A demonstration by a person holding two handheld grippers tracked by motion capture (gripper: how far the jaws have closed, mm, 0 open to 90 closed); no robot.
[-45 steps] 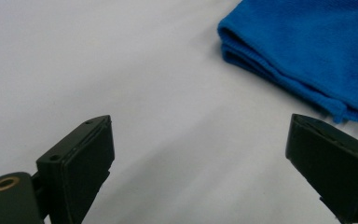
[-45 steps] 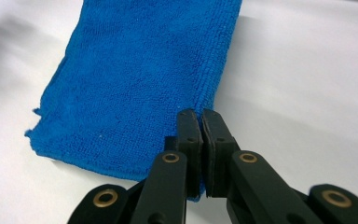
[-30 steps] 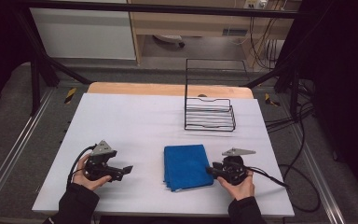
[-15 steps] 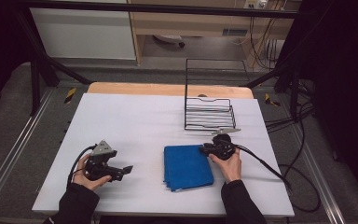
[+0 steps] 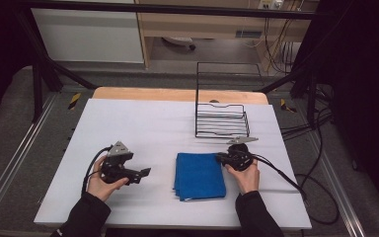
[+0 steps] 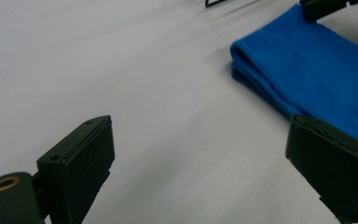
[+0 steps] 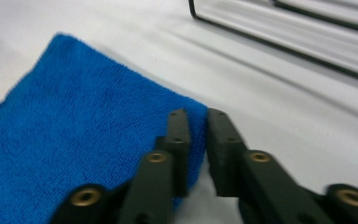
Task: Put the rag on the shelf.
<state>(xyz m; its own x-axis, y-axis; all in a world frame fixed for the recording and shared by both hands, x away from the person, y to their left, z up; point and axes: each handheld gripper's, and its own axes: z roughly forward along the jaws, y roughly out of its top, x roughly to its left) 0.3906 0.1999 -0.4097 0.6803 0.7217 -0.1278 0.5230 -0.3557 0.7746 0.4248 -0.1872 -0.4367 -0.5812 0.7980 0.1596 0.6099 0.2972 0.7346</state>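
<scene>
Since the earlier frame, the right gripper (image 5: 221,158) has moved from the near right edge of the blue cloth (image 5: 200,176) up to its far right corner, and the left gripper (image 5: 145,172) has shifted a little toward the cloth. In the high view, the folded blue cloth lies flat on the white table (image 5: 143,123), at about 5 o'clock from the table's centre. The right gripper sits at about 1 o'clock of the cloth and points toward 9 o'clock. In the right gripper view its jaws have just been closing; they stand almost together, with only a narrow gap, and the cloth's corner edge (image 7: 193,112) is at that gap. Whether the pads already press on the cloth, I cannot tell.

The left gripper is at 9 o'clock of the cloth, near it but apart from it, and points toward 3 o'clock. In the left gripper view its jaws are wide apart with only bare table between them, and the cloth (image 6: 307,70) lies beyond, at 2 o'clock. A black wire rack (image 5: 222,118) stands at 12 o'clock of the cloth, apart from it.
</scene>
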